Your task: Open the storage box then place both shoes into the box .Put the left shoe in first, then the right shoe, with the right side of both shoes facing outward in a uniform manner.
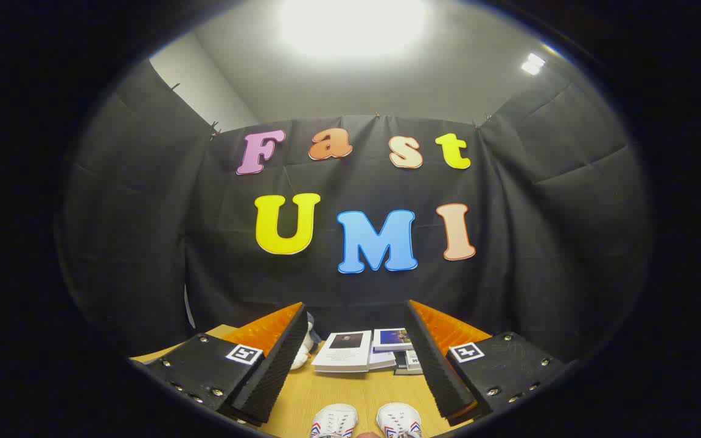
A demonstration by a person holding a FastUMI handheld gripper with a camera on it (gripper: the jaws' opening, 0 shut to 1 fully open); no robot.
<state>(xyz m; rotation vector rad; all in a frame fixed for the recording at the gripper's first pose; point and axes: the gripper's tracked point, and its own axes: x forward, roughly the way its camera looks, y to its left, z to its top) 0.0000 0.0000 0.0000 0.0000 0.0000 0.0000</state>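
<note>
I hold the hand-held gripper (353,359) spread and empty above the shoes (366,421) on the bench (338,395), and judge opening the box comes next.

1. Desk (326,395) – smooth pale wood, light sheen.
2. Shoes (366,421) – white cloth-like uppers, laced.
3. Books (344,351) – paper, glossy covers.
4. Hand-held gripper (353,359) spread open – ribbed matt pads (277,359), metal screws.

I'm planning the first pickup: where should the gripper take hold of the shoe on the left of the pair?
Probably the sides of the left-hand shoe, coming down from above. Both shoes lie near the open gripper, toes pointing towards the books; the heel isn't visible, so a heel grip can't be judged.
</note>
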